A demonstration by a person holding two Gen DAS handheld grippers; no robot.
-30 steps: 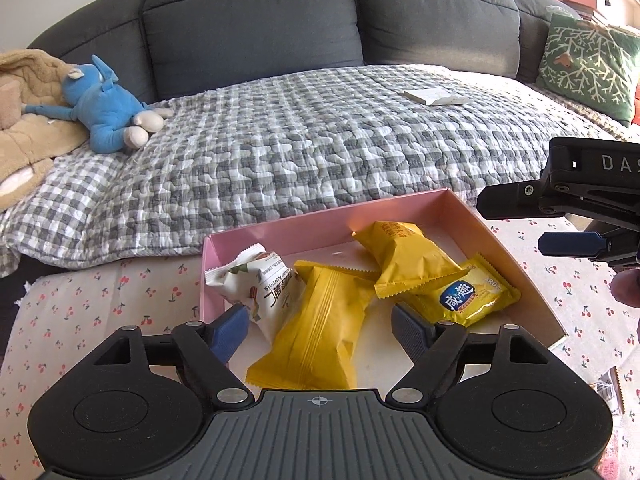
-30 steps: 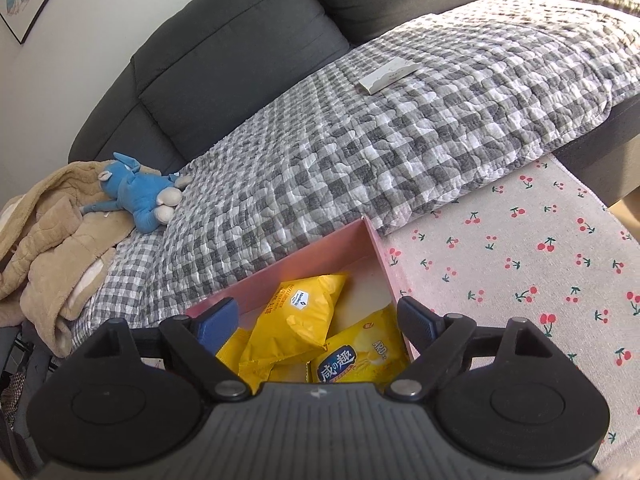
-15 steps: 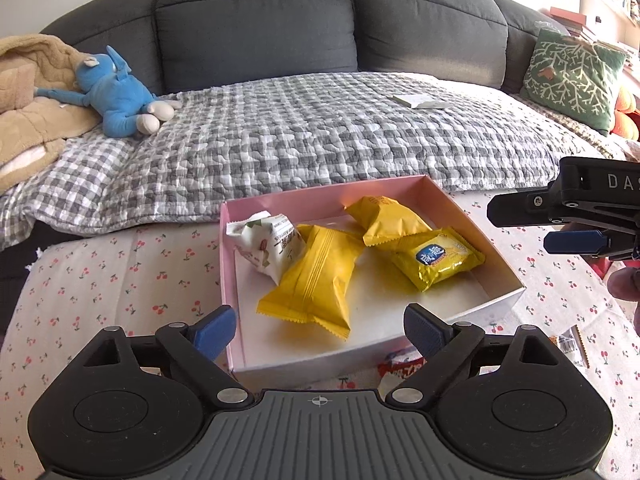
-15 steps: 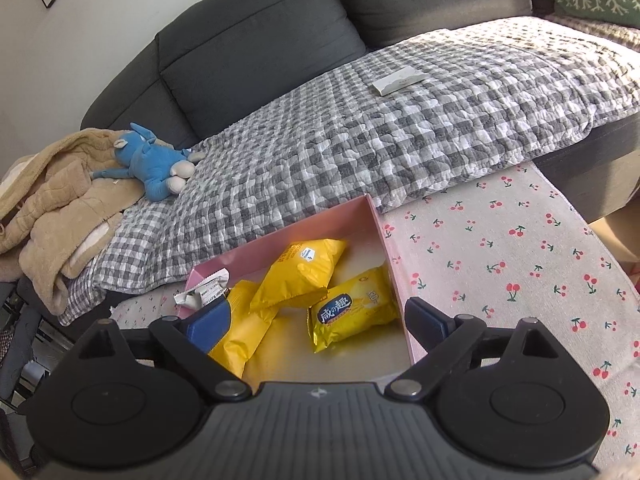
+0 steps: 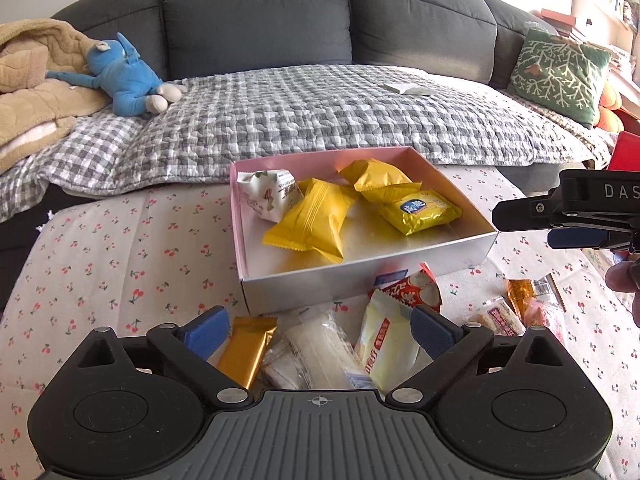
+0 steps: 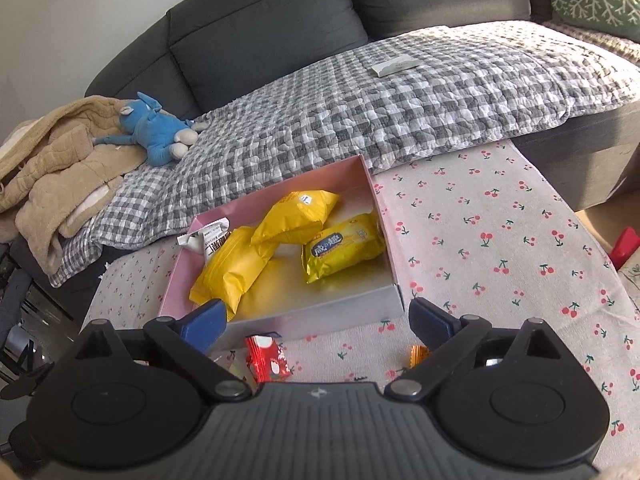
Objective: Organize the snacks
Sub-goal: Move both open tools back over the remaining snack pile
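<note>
A pink box [image 5: 368,276] [image 6: 320,316] on the cherry-print cloth holds three yellow snack packs [image 5: 312,220] [image 6: 344,250] and a white one [image 5: 269,196]. Loose snacks lie in front of it: a gold bar [image 5: 246,350], a clear packet [image 5: 320,350], a white and red pack [image 5: 386,334] and small ones at the right [image 5: 520,304]. My left gripper [image 5: 318,330] is open and empty above these loose snacks. My right gripper [image 6: 314,322] is open and empty, in front of the box, over a red packet [image 6: 267,360]. It also shows in the left wrist view [image 5: 560,220].
A dark sofa with a grey checked quilt [image 5: 320,112] runs behind the table. On it lie a blue plush toy [image 5: 124,76], a tan blanket [image 5: 28,80], a white flat packet [image 5: 408,89] and a green cushion [image 5: 560,72].
Both grippers have drawn back from the box and risen. The loose snacks in front of the box have come into view. Both stay open.
</note>
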